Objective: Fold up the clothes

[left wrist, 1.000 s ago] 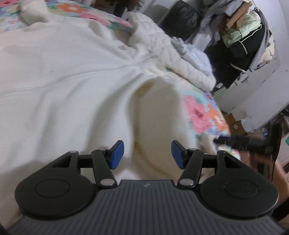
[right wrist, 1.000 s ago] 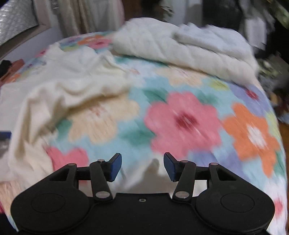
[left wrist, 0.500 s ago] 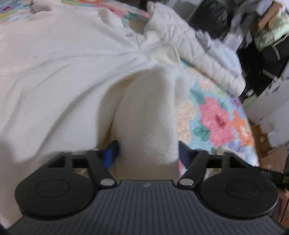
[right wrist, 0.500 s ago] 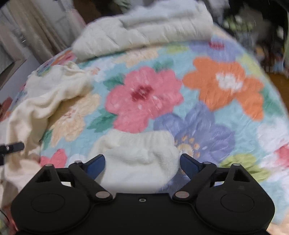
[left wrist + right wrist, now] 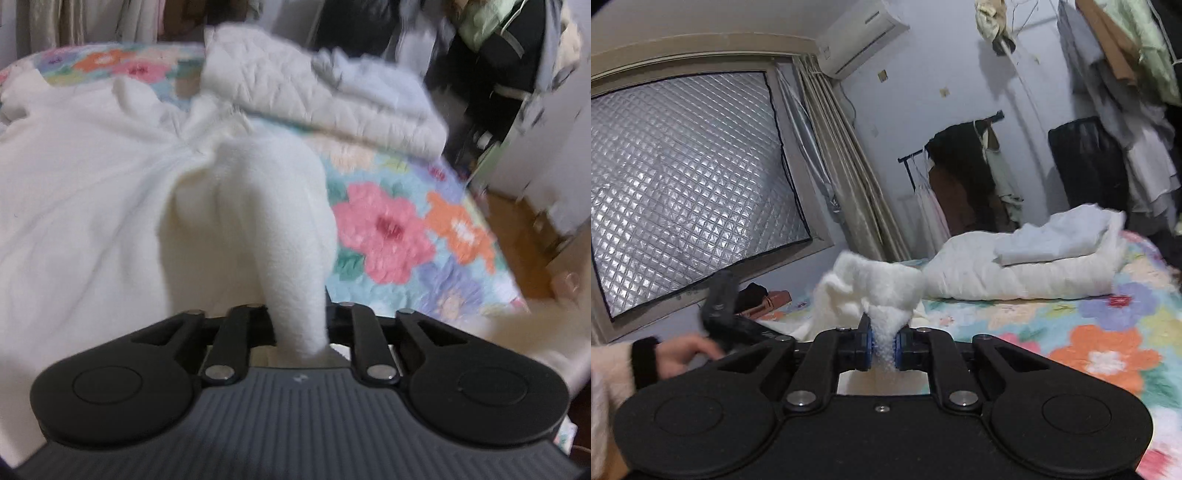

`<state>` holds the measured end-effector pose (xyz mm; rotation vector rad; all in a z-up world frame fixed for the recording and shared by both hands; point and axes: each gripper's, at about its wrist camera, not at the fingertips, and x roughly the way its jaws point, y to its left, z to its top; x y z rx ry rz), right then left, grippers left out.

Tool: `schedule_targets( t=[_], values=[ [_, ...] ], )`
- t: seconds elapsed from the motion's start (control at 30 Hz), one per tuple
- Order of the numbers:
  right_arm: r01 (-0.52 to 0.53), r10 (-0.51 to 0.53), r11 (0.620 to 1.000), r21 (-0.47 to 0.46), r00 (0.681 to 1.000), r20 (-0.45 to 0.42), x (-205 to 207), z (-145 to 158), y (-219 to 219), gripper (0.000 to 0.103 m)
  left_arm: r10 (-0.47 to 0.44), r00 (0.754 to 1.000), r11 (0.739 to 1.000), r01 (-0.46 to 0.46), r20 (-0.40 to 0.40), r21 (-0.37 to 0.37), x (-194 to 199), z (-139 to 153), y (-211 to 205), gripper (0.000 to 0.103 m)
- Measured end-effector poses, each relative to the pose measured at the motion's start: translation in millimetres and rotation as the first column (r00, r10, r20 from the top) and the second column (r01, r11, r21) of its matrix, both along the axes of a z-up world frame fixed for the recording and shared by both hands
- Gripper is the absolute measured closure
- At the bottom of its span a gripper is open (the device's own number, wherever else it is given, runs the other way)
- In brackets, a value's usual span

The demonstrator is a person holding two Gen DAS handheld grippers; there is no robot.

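Left wrist view: the left tongs [image 5: 300, 325] are closed on a bunched fold of a cream fleece garment [image 5: 110, 206], which rises from between them and spreads out flat beyond over the floral bedspread [image 5: 406, 236]. Right wrist view: the right tongs [image 5: 884, 345] pinch another fluffy edge of the same garment [image 5: 877, 286], lifted above the bedspread [image 5: 1089, 332], with a folded white quilt [image 5: 1015, 273] lying farther back on it. The person's left hand [image 5: 683, 354], in a pale fuzzy sleeve, grips the other tool's handle beside the right tongs.
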<state>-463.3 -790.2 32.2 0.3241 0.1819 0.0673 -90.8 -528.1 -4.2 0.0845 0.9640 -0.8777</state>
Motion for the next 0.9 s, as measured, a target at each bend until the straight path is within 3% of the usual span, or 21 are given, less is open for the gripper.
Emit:
schedule_targets(
  t=[0.13,0.23,0.27,0.33,0.37,0.43,0.6,0.73,0.87,0.9],
  values=[
    [0.03,-0.029,1.0,0.007,0.988,-0.153,-41,-39,4,0.09,0.035,0.996,0.999,-0.034,-0.086,0.014,-1,-29,-22,0.07],
    [0.041,-0.031,0.998,0.039,0.973,-0.229,-53,-66,15,0.09,-0.082,0.996,0.996,0.083,-0.047,0.028,-31,-26,-30,0.052],
    [0.049,-0.036,0.998,0.048,0.97,-0.242,-54,-72,18,0.09,-0.131,0.991,0.99,0.132,-0.019,0.046,-43,-22,-32,0.05],
    [0.065,-0.049,0.996,0.058,0.967,-0.249,-50,-78,18,0.09,-0.223,0.974,0.972,0.219,0.036,0.085,-66,-15,-37,0.038],
    [0.032,-0.017,0.998,0.053,0.965,-0.263,-49,-76,20,0.09,-0.256,0.965,0.963,0.249,0.064,0.098,-77,-11,-39,0.033],
    [-0.048,0.058,0.998,0.041,0.954,-0.294,-47,-71,25,0.09,-0.303,0.95,0.951,0.296,0.071,0.086,-90,-6,-41,0.032],
    [-0.246,0.237,0.969,0.023,0.897,-0.374,-44,-57,39,0.089,-0.346,0.936,0.938,0.343,-0.071,-0.049,-104,-6,-34,0.032],
    [-0.399,0.367,0.917,0.02,0.821,-0.437,-41,-45,50,0.085,-0.476,0.856,0.876,0.481,-0.2,-0.027,-142,-24,-37,0.032],
    [-0.4,0.391,0.91,0.105,0.75,-0.533,-49,-61,47,0.078,-0.557,0.794,0.797,0.593,-0.243,0.113,-182,-47,-38,0.032],
    [-0.402,0.402,0.907,0.125,0.737,-0.543,-52,-60,46,0.07,-0.563,0.788,0.783,0.605,-0.249,0.142,-187,-51,-37,0.032]
  ],
)
